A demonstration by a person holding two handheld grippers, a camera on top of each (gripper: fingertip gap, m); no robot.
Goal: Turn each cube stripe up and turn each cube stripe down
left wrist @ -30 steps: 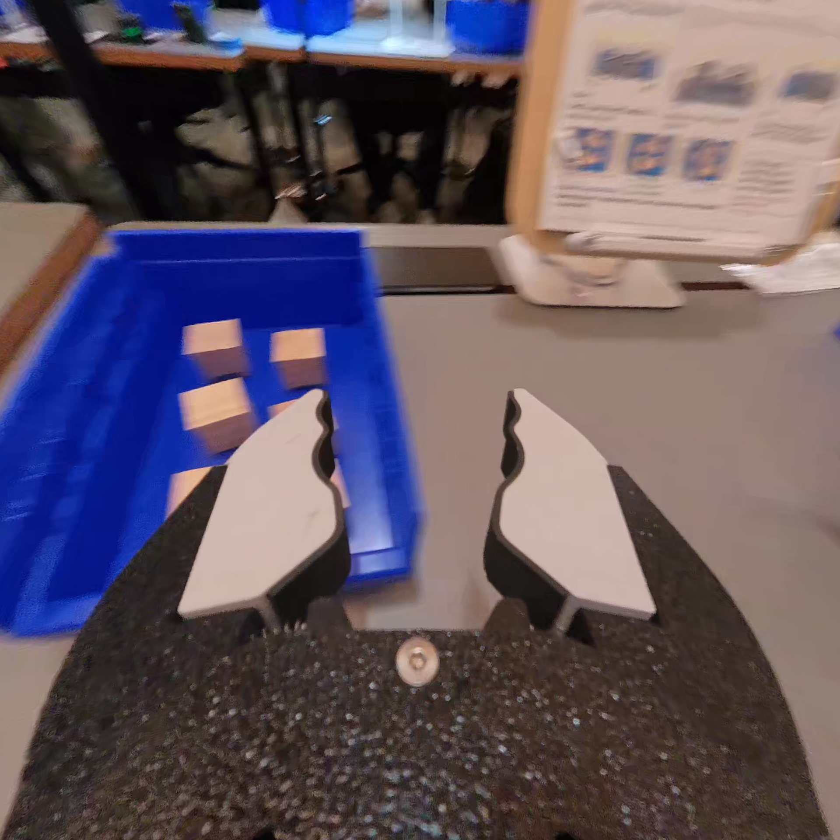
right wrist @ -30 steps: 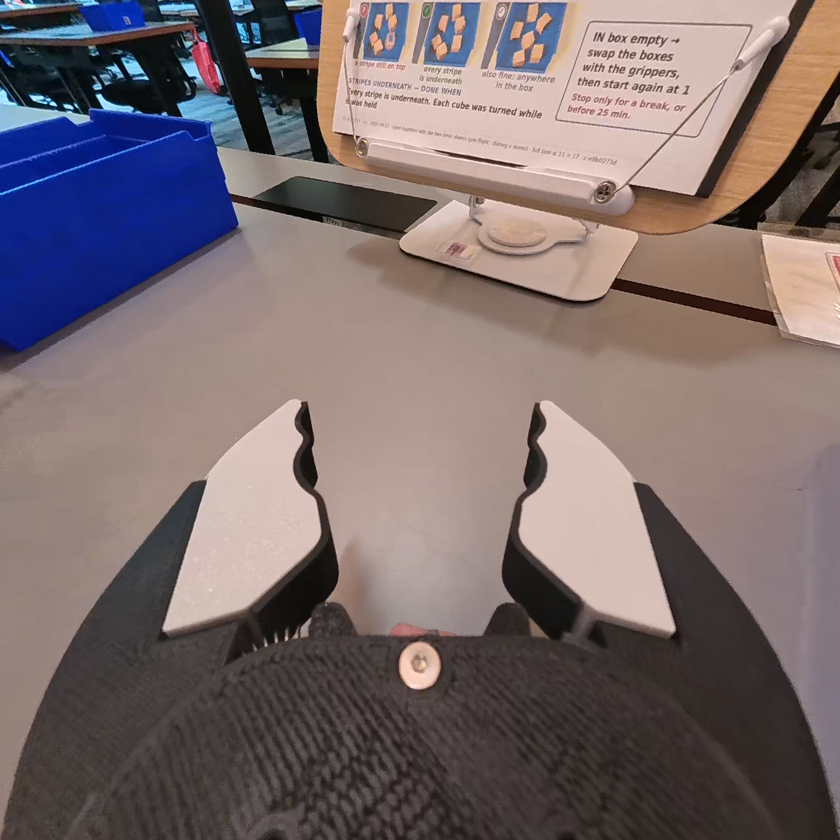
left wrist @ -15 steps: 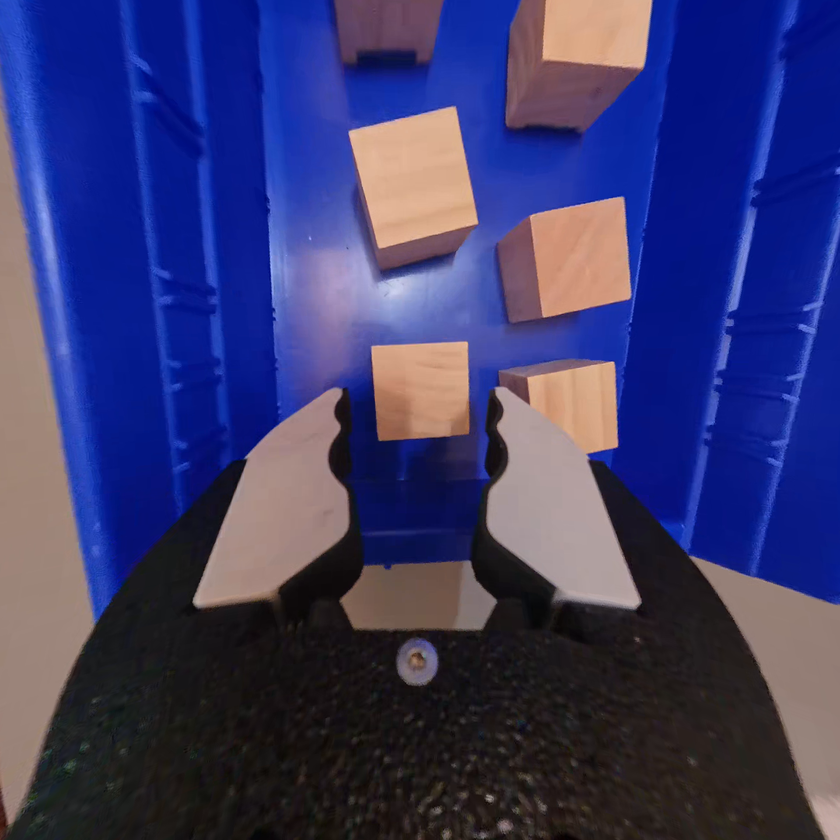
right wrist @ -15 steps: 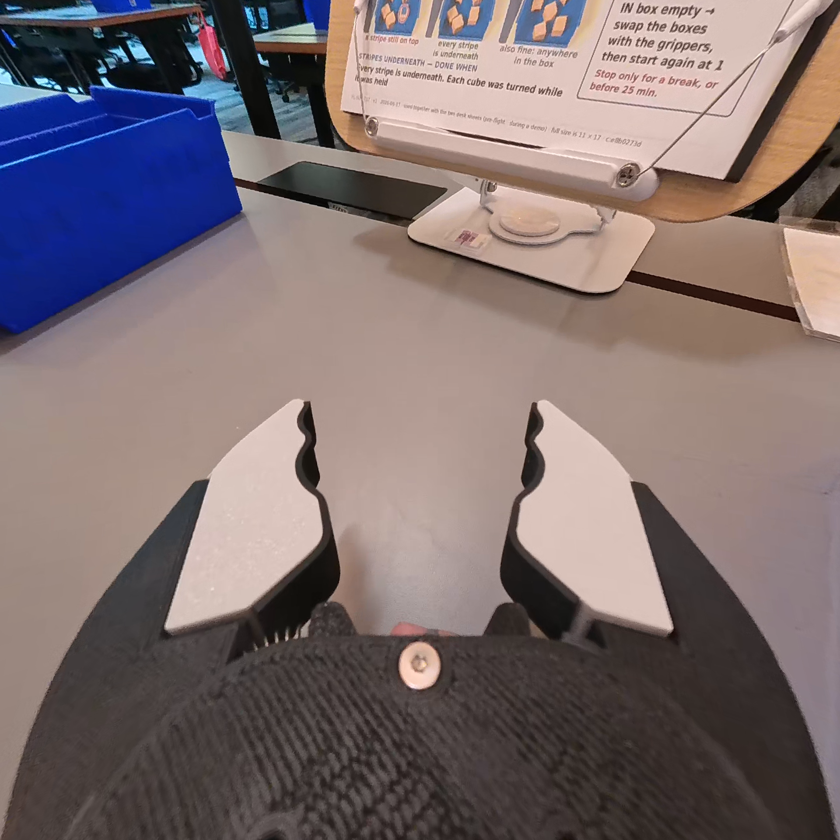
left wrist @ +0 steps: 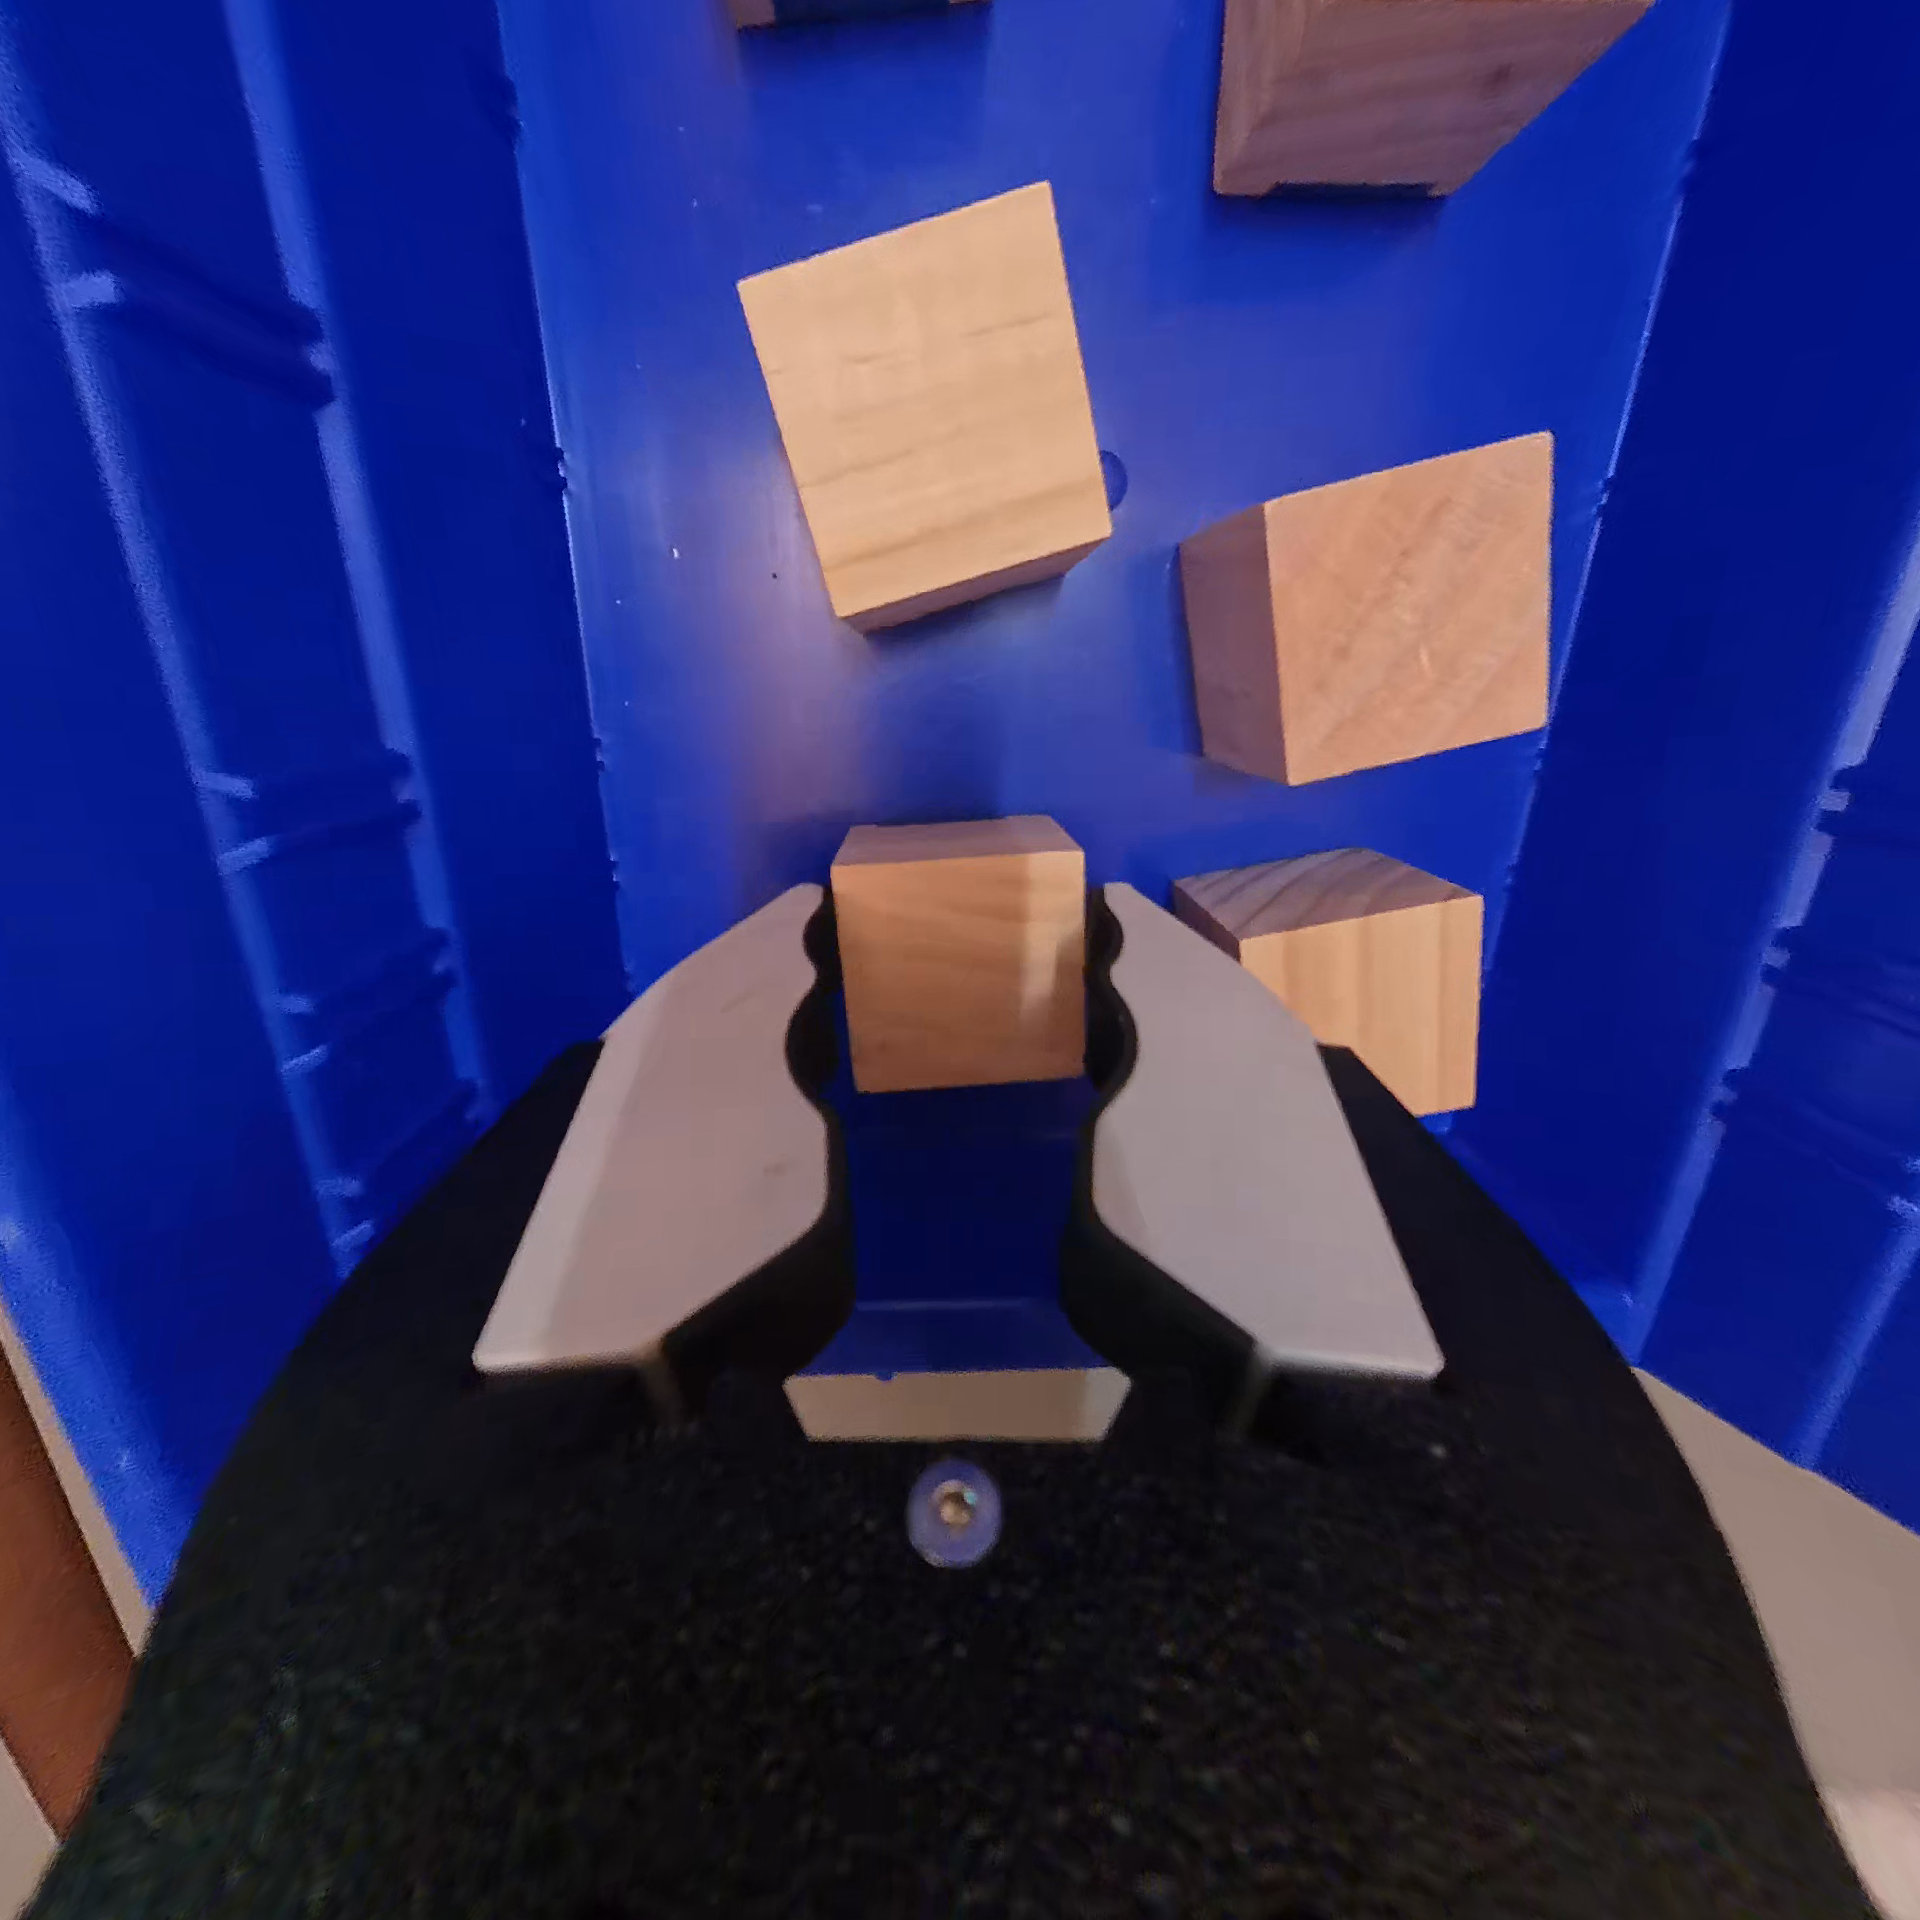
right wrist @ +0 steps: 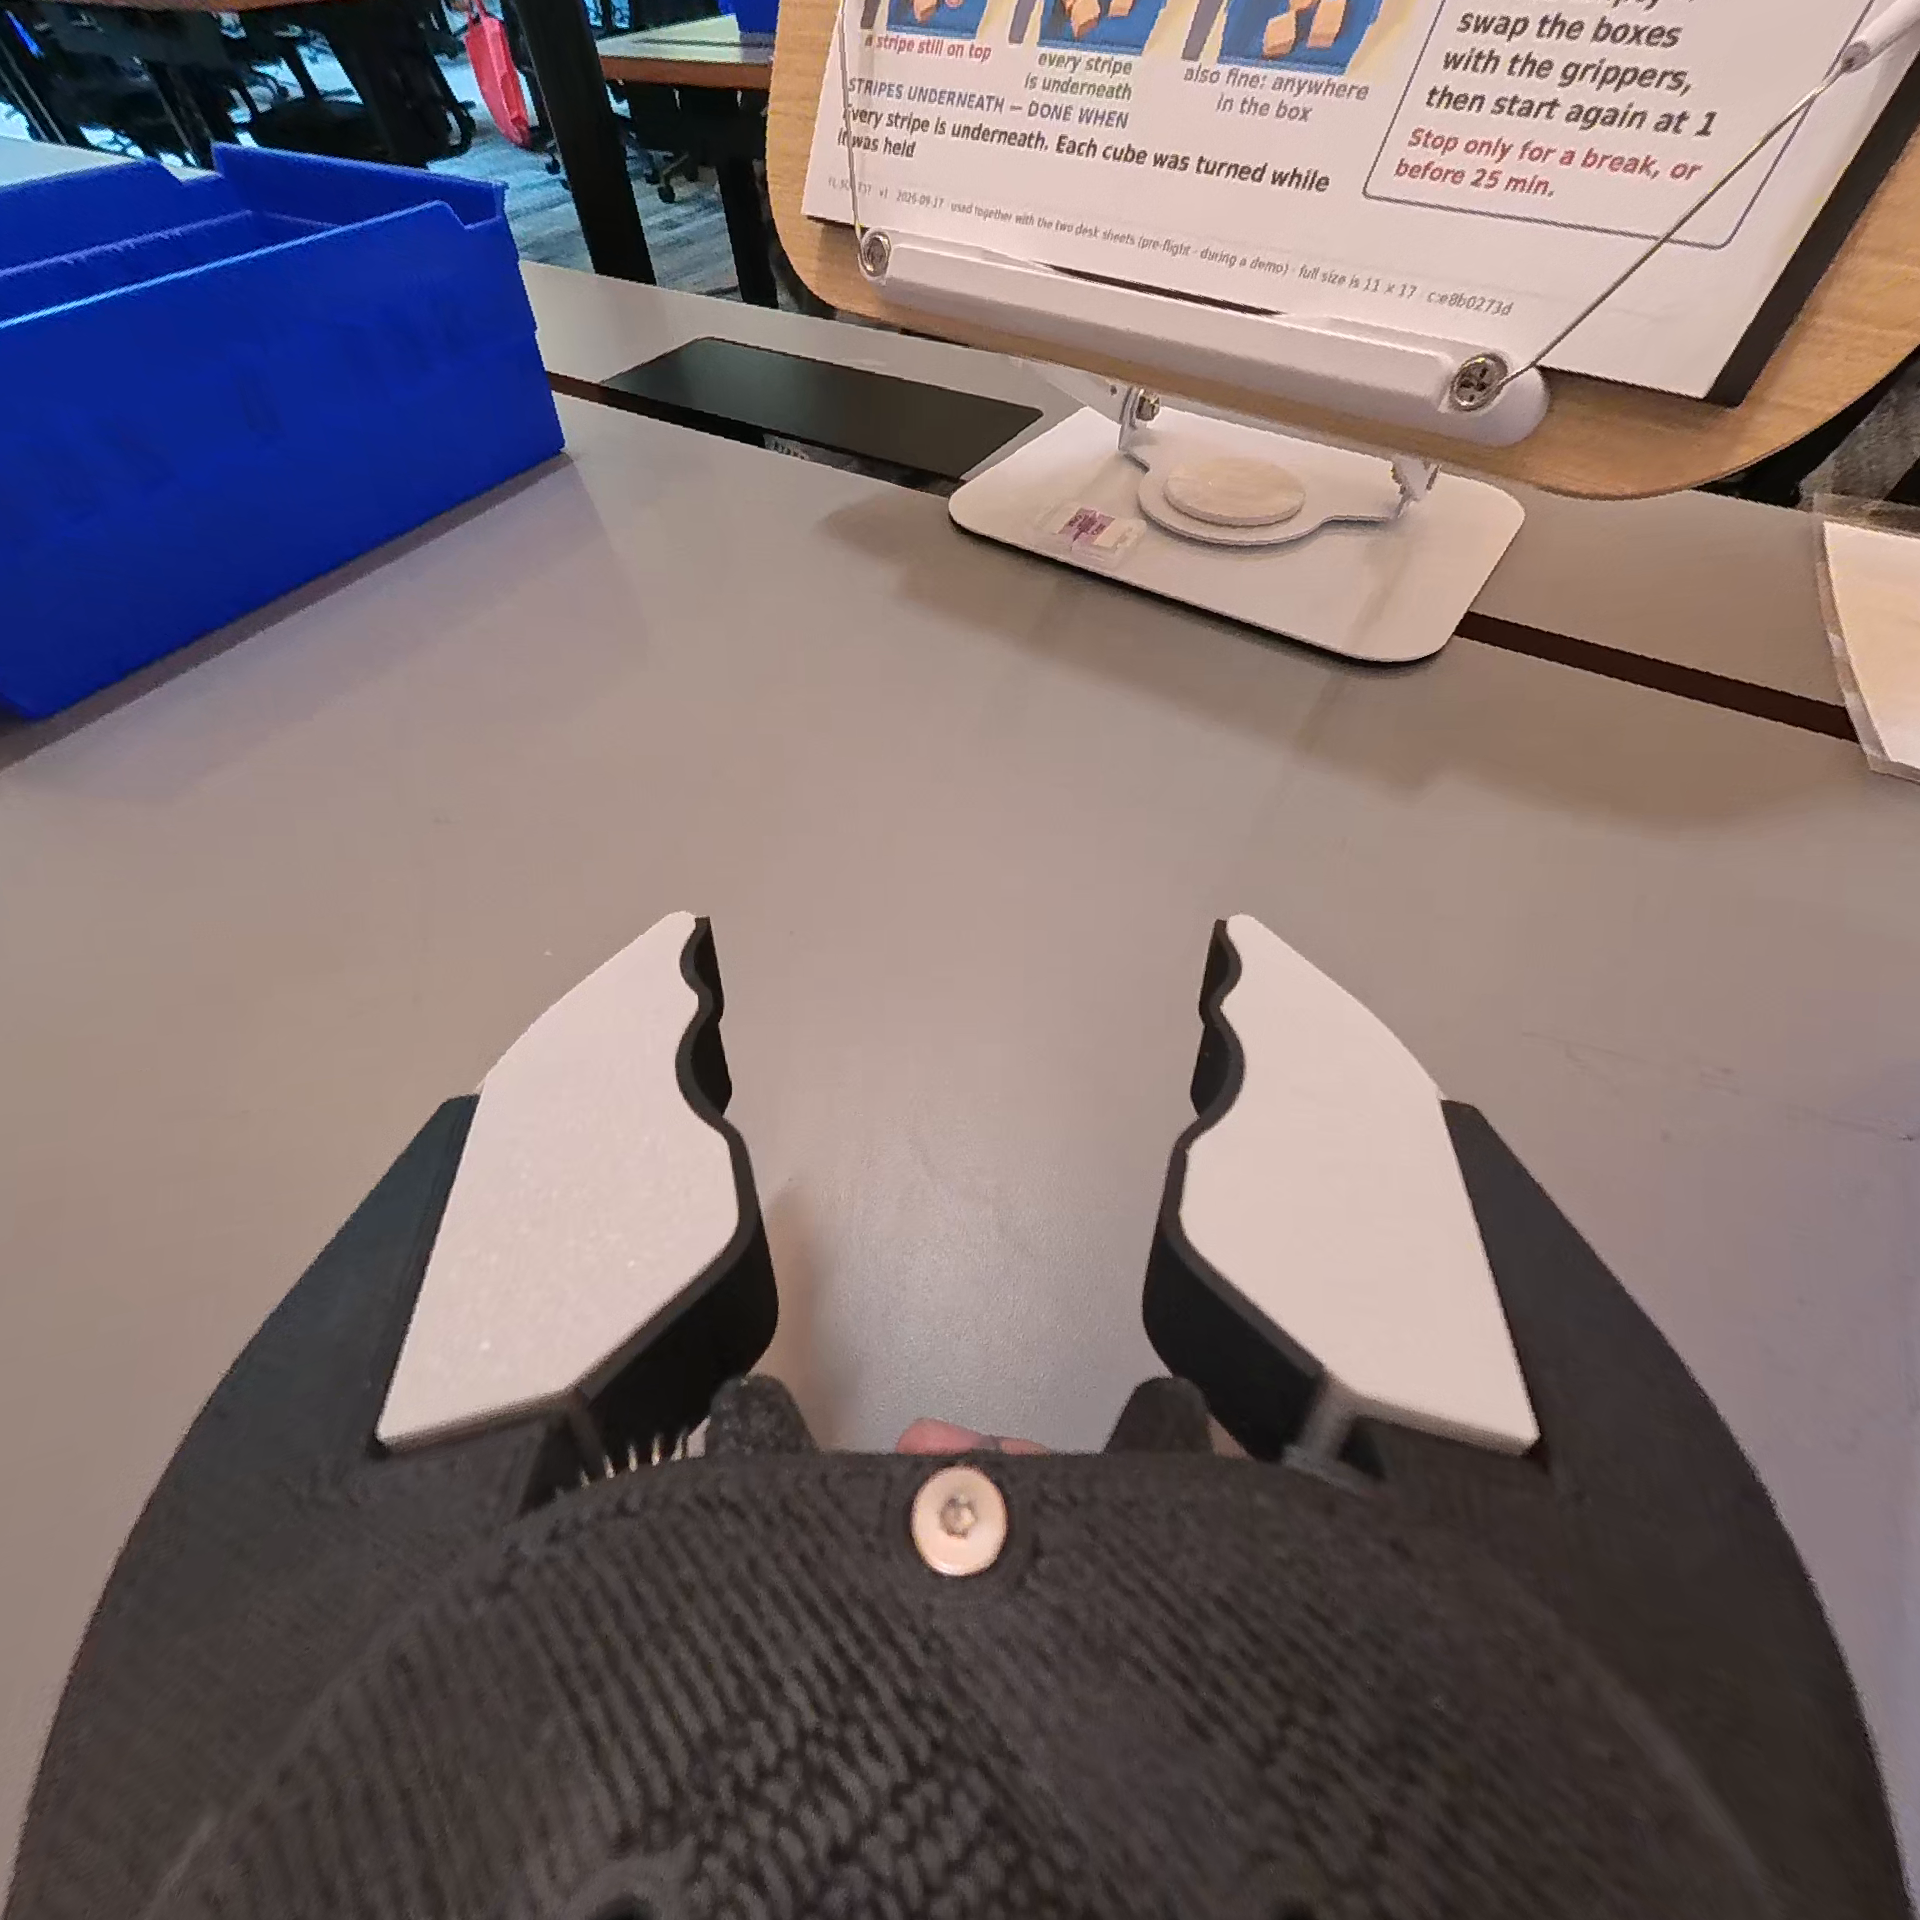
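Note:
In the left wrist view several plain wooden cubes lie in a blue bin [left wrist: 312,727]; no stripe shows on any face. My left gripper [left wrist: 961,914] is down inside the bin, its fingers closed against both sides of the nearest cube [left wrist: 956,966]. Other cubes lie beyond it [left wrist: 920,405], to the right [left wrist: 1371,608] and close at the right [left wrist: 1340,966]. My right gripper [right wrist: 961,925] is open and empty, low over the grey table [right wrist: 935,779]. The blue bin [right wrist: 260,416] stands to its far left.
A white stand holding an instruction sheet on a wooden board [right wrist: 1247,520] stands at the back of the table. A black flat plate [right wrist: 821,400] lies beside it. A paper sheet [right wrist: 1870,644] lies at the right edge. The bin walls rise close on both sides of the left gripper.
My left gripper swung from over the table to above the bin, went down into it and closed on the nearest cube. My right gripper edged slightly forward and stayed open.

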